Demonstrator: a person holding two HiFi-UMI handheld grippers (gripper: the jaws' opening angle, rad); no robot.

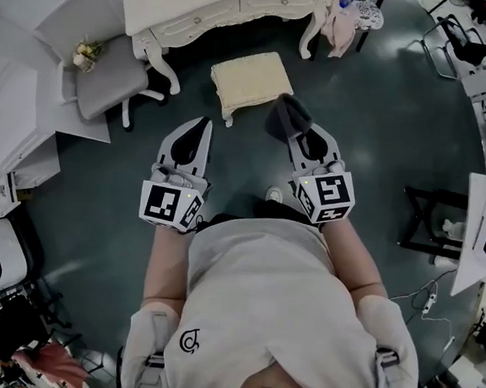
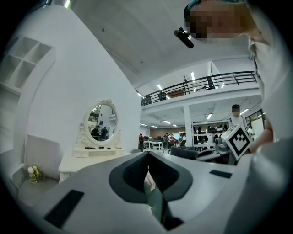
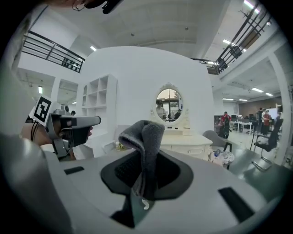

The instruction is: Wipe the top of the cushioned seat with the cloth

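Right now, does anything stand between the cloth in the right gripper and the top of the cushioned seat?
Nothing visible does. The right gripper is shut on the grey cloth, beside the cream cushioned seat in the head view. Only floor shows between them, and nothing lies on the seat's top.

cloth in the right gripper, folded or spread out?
Folded. The grey cloth stands doubled over in a hump, pinched between the shut jaws of the right gripper; the head view shows it bunched too.
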